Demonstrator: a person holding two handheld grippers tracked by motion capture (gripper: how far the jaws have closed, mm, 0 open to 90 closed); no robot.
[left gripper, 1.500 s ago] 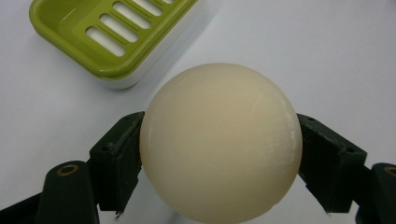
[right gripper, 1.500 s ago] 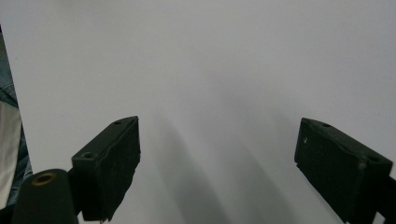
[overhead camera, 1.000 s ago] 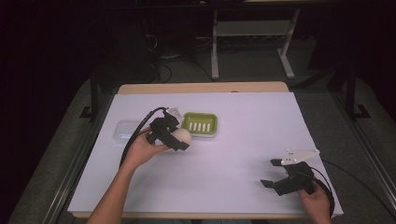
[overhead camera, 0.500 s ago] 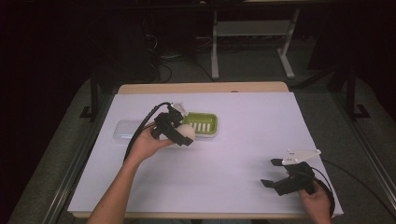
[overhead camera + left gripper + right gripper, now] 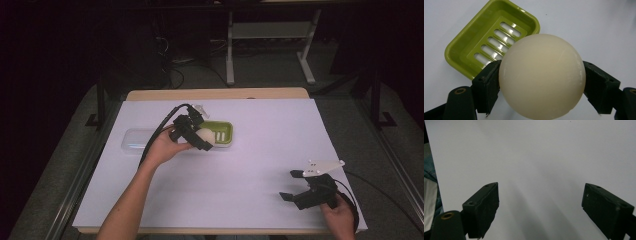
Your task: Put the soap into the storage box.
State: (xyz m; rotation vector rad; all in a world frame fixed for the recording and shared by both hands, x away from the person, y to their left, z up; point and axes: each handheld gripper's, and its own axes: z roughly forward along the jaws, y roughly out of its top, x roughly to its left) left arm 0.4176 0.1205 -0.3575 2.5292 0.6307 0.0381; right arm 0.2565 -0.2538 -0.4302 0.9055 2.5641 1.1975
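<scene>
The left gripper (image 5: 541,82) squeezes a round white soap ball (image 5: 542,75) between its jaws, held just over the near edge of the green soap dish (image 5: 223,131). The dish lies a little ahead — its long side runs across the table. A clear lid (image 5: 134,140) sits beside the dish. Nothing blocks the way. The right gripper (image 5: 294,185) waits far from the dish, jaws wide apart, holding nothing.
</scene>
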